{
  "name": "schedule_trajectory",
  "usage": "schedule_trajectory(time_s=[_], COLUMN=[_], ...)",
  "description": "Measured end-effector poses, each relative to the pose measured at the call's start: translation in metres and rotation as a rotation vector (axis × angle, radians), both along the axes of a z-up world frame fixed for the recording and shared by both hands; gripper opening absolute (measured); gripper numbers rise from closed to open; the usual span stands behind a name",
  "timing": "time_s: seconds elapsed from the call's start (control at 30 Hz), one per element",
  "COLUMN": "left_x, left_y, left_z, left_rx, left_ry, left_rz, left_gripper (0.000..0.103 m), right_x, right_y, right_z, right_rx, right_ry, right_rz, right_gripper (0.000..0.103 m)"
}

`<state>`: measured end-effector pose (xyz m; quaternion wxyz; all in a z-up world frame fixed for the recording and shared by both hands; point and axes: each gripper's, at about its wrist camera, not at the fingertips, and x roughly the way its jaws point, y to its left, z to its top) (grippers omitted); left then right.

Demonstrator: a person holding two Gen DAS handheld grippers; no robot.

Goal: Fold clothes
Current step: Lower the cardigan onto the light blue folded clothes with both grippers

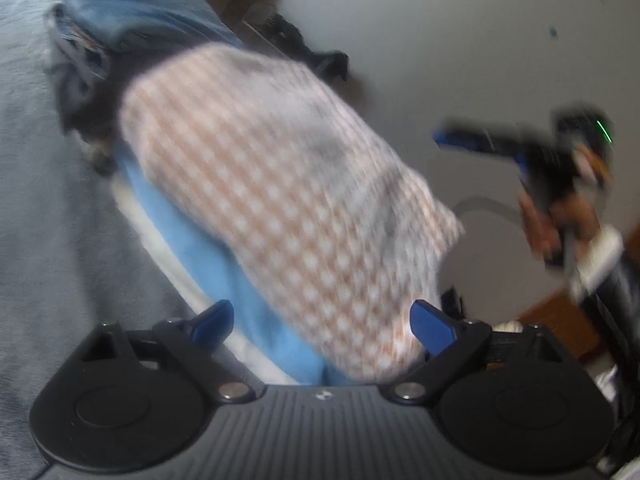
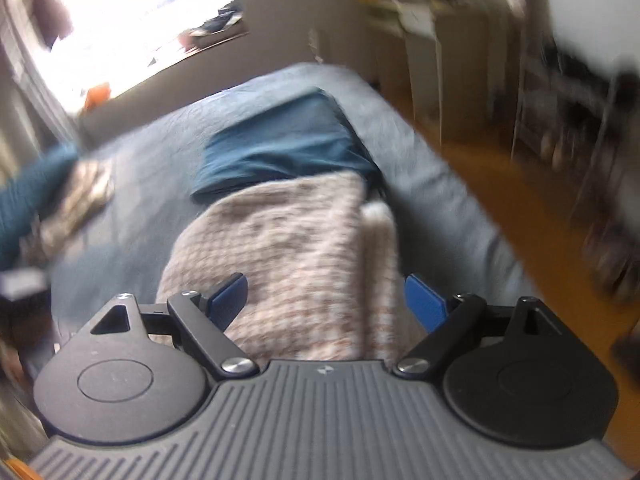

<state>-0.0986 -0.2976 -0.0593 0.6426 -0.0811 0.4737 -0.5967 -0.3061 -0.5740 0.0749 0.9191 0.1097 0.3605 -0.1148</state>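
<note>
Overhead, the left gripper (image 1: 322,322) hangs with blue fingers (image 1: 214,322) spread wide above the checked garment (image 1: 288,200), folded on a blue stack on the grey bed (image 1: 36,200). Rightward, the right gripper (image 2: 326,300), likewise gaping, holds nothing.

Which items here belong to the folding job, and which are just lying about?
Job:
checked cloth
light blue garment
dark blue folded garment
left claw
right claw

Lying about:
grey bedspread
shelving
windowsill clutter
</note>
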Motion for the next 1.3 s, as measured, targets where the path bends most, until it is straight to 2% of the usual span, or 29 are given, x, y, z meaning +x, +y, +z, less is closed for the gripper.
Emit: schedule_trajectory(time_s=[0.1, 0.17, 0.27, 0.37, 0.47, 0.53, 0.57, 0.6, 0.7, 0.83, 0.97, 1.07, 1.3], left_x=[0.031, 0.046, 0.059, 0.061, 0.056, 0.053, 0.053, 0.052, 0.051, 0.049, 0.049, 0.048, 0.063], left_y=[0.005, 0.007, 0.007, 0.004, -0.004, -0.007, -0.008, -0.009, -0.011, -0.009, -0.009, -0.013, -0.04], left_z=[0.009, 0.014, 0.014, 0.009, 0.001, -0.002, -0.003, -0.005, -0.007, -0.007, -0.007, -0.007, 0.009], left_rx=[-0.041, -0.05, -0.052, -0.036, -0.018, -0.007, -0.003, 0.0, 0.012, 0.028, 0.044, 0.053, 0.044], left_ry=[0.0, -0.029, -0.033, -0.034, -0.033, -0.028, -0.026, -0.024, -0.022, -0.032, -0.044, -0.075, -0.274], left_rz=[0.116, 0.176, 0.22, 0.223, 0.197, 0.186, 0.19, 0.196, 0.214, 0.23, 0.249, 0.252, 0.285], left_gripper=[0.095, 0.095, 0.095, 0.095, 0.095, 0.095, 0.095, 0.095, 0.095, 0.095, 0.095, 0.095, 0.095], right_x=[0.007, 0.008, -0.005, -0.026, -0.06, -0.085, -0.098, -0.109, -0.127, -0.13, -0.115, -0.099, -0.09], right_y=[0.05, 0.072, 0.067, 0.047, 0.024, 0.02, 0.018, 0.017, 0.019, 0.023, 0.027, 0.029, 0.027], right_z=[-0.002, -0.004, -0.002, -0.002, 0.003, -0.003, -0.007, -0.017, -0.07, -0.13, -0.156, -0.158, -0.162], right_rx=[-0.166, -0.247, -0.305, -0.365, -0.188, 0.028, 0.142, 0.259, 0.58, 0.819, 0.902, 0.889, 0.911], right_ry=[0.071, 0.113, 0.177, 0.255, 0.145, -0.009, -0.091, -0.16, -0.302, -0.413, -0.451, -0.435, -0.353], right_rz=[0.07, 0.096, 0.054, -0.079, -0.236, -0.299, -0.326, -0.357, -0.459, -0.543, -0.557, -0.53, -0.565], right_gripper=[0.057, 0.054, 0.054, 0.054, 0.055, 0.059, 0.066, 0.072, 0.074, 0.077, 0.08, 0.081, 0.082])
